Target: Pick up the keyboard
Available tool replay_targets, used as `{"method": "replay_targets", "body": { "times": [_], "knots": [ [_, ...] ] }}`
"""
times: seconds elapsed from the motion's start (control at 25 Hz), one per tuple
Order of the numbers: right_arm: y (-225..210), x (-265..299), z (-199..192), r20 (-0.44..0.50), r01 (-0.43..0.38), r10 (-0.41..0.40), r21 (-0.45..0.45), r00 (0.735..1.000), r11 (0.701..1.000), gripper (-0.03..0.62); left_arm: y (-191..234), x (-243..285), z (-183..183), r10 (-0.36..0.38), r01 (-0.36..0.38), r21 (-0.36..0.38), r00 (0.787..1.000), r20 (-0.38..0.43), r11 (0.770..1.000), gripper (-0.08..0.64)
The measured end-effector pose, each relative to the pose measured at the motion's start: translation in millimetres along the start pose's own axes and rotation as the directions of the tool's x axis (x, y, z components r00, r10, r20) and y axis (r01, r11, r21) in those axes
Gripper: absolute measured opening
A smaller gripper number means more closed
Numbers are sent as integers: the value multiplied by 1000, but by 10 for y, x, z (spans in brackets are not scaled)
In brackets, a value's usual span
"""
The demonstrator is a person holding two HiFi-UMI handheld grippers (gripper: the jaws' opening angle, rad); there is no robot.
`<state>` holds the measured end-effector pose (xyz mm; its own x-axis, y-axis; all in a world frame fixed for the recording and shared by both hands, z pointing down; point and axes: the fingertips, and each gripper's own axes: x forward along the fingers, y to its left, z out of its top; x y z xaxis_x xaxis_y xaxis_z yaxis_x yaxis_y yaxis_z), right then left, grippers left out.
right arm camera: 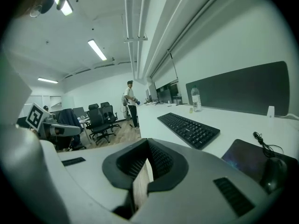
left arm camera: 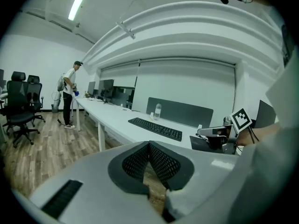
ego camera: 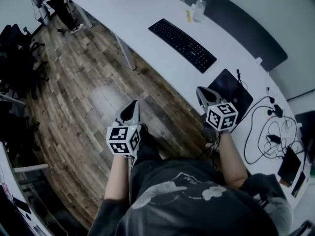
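On the white worktop (ego camera: pixel 140 11), the keyboard (ego camera: pixel 182 44) is seen lying flat and diagonal, untouched, with bare surface along both long edges, so it can be approached from either side. In the head view it is found at about 1 o'clock from the person.

At 7 o'clock of the keyboard, over the wooden floor and well apart from it, the left hand-held gripper (ego camera: pixel 132 109) is held with its jaws clenched together on nothing. At 5 o'clock, near the worktop's edge, the right hand-held gripper (ego camera: pixel 203 95) is carried the same way, clenched and empty. Both are pointed toward the keyboard and slightly downward, which is judged to suit an approach; the jaws would have to be released before any grasp.

At 4 o'clock of the keyboard a dark mouse pad (ego camera: pixel 230 90) is laid, and in the right gripper view a mouse (right arm camera: pixel 273 174) is seen on it. Loose cables (ego camera: pixel 268 136) are spread beyond.

The only container noted is a water bottle (ego camera: pixel 199 9), stood upright at 1 o'clock of the keyboard, capped; its fill cannot be made out. A small yellow item (ego camera: pixel 188 15) is set just beside it.
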<state>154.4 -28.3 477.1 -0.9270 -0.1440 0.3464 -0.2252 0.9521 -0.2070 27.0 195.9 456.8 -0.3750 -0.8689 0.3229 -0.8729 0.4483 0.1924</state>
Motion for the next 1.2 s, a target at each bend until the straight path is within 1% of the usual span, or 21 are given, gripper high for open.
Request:
{"method": "replay_targets", "body": {
  "times": [0.16,0.28,0.44,0.6,0.72,0.88,1.08,1.2],
  "knots": [
    [21,543,272,18,62,-62,24,998,998,2,523,401,226,-66,66,16,998,-19,998,2],
    [29,853,434,22,119,-120,51,992,992,2,841,663,389,-128,130,32,991,-44,991,2],
    [11,1164,625,34,194,-197,78,980,978,2,1154,989,614,-215,220,71,974,-67,973,2],
    [27,1385,756,48,258,-264,97,963,961,2,1434,1265,752,-284,292,81,954,-94,953,2],
    [-19,1394,765,50,309,-317,117,947,944,2,1506,1474,789,-337,349,92,934,-120,933,2],
    [-191,1254,687,37,383,-392,145,919,912,2,1443,1751,850,-393,410,118,908,-143,905,2],
    [-406,1055,609,16,468,-478,174,878,866,2,1303,2056,946,-444,466,130,880,-168,875,2],
    [-547,996,564,13,501,-513,195,858,843,2,1227,2221,966,-467,496,147,863,-194,856,2]
  ]
}}
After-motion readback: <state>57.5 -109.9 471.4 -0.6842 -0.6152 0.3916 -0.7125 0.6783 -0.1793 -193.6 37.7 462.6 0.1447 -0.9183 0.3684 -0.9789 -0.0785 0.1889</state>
